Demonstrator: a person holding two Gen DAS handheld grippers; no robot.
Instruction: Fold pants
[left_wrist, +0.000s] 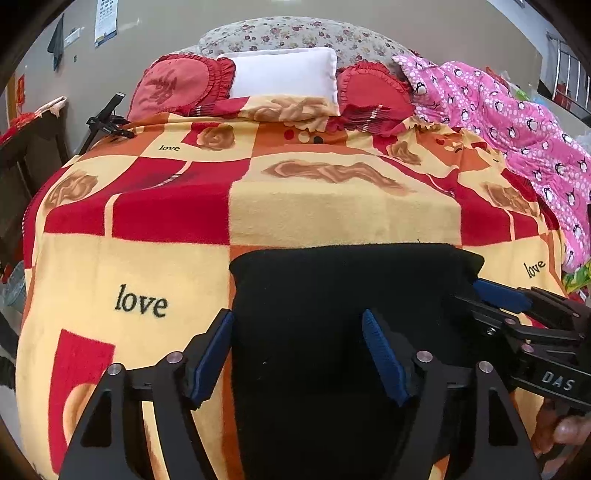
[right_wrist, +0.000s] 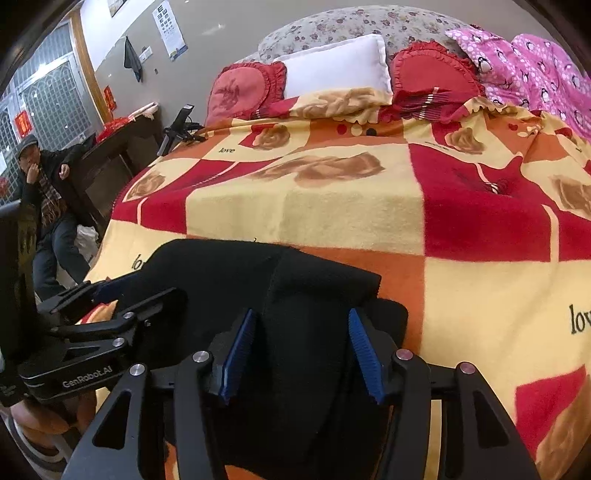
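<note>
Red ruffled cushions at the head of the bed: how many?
2. One red ruffled cushion lies left of the white pillow, the other right of it. More may be hidden under the pink quilt.

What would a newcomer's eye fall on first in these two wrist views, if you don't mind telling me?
Most likely the loud red, orange and yellow "love" blanket covering the bed, with the black pants lying dark at its near edge. Both the left gripper and right gripper stand open over the pants. At the far end sit a white pillow between red ruffled cushions, and a pink penguin quilt on the right.
</note>
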